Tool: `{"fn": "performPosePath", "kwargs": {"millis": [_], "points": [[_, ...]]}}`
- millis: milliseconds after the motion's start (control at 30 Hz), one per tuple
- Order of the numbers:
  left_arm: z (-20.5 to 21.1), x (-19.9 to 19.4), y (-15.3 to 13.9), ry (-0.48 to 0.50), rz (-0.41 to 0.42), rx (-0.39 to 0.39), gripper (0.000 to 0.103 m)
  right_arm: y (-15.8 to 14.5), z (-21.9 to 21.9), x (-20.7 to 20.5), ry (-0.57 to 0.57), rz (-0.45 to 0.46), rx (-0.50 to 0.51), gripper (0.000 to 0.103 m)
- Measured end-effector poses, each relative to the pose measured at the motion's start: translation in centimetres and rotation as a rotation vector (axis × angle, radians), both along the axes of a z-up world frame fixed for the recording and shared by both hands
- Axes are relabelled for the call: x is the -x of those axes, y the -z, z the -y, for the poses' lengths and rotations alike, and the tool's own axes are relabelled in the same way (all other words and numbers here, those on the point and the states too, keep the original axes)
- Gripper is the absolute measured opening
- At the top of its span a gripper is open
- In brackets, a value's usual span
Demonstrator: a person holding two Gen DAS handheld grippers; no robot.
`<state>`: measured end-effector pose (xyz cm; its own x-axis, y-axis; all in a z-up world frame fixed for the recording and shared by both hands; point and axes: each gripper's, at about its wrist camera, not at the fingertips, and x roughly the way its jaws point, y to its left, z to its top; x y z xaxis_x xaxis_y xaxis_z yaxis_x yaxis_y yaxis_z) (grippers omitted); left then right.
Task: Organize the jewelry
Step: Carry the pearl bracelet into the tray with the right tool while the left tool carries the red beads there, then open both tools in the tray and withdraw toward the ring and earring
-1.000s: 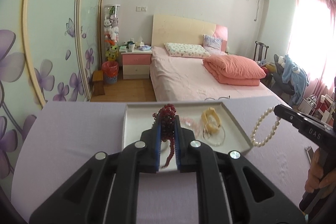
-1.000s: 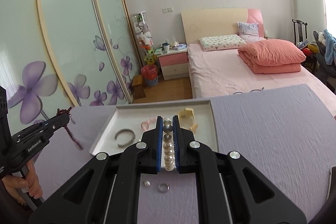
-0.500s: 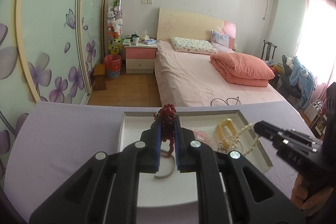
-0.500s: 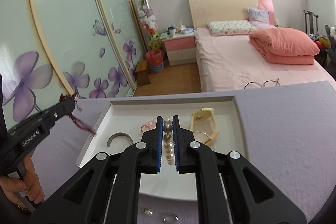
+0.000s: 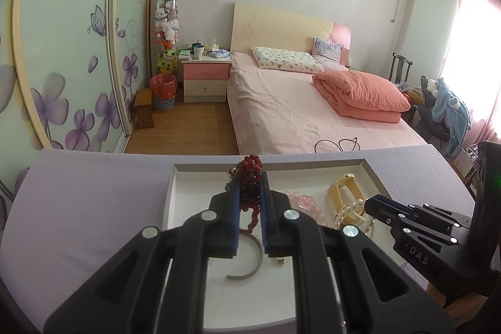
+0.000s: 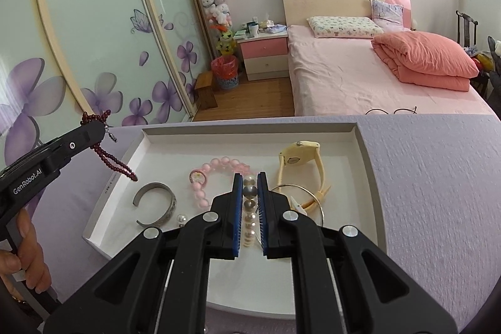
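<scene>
Over the white tray (image 6: pixel 363 146) at 9 o'clock: left gripper (image 6: pixel 94 127) squeezes the dark red beads (image 6: pixel 112 160) | at 6 o'clock: right gripper (image 6: pixel 250 177) squeezes the pearl string (image 6: pixel 249 227) | change: both came down over the tray | next: probably let go inside.

Home bedroom, pink bed (image 5: pixel 313 111), nightstand (image 5: pixel 205 77), flower-painted sliding wardrobe doors (image 6: pixel 94 30)

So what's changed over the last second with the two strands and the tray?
Both grippers came forward and down over the white tray. The left gripper brought the dark red bead strand above the tray's left part; the right gripper carried the pearl strand from beside the tray to over its middle. Both stay shut on their strands. The silver cuff, pink bracelet and yellow watch lie as before.
</scene>
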<state>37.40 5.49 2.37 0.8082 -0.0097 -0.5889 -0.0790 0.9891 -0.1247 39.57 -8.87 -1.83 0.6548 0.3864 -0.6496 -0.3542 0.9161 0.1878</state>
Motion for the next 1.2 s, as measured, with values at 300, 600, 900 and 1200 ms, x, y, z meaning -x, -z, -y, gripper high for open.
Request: {"fn": "performPosePath", "kwargs": {"millis": [300,600,900,1200], "points": [[-0.2,-0.4,0.7,0.0,-0.01,0.0,0.011,-0.1,0.7,0.9,0.025,0.042,0.019,0.068],[0.0,-0.6,1.1,0.003,-0.013,0.003,0.011,0.3,2.2,1.3,0.035,0.034,0.026,0.068],[0.2,-1.1,1.7,-0.001,-0.026,0.011,0.011,1.1,2.7,1.5,0.045,0.01,0.014,0.068],[0.5,-1.5,2.3,-0.011,-0.03,0.004,0.032,1.9,3.2,2.0,0.043,-0.005,0.019,0.068]]}}
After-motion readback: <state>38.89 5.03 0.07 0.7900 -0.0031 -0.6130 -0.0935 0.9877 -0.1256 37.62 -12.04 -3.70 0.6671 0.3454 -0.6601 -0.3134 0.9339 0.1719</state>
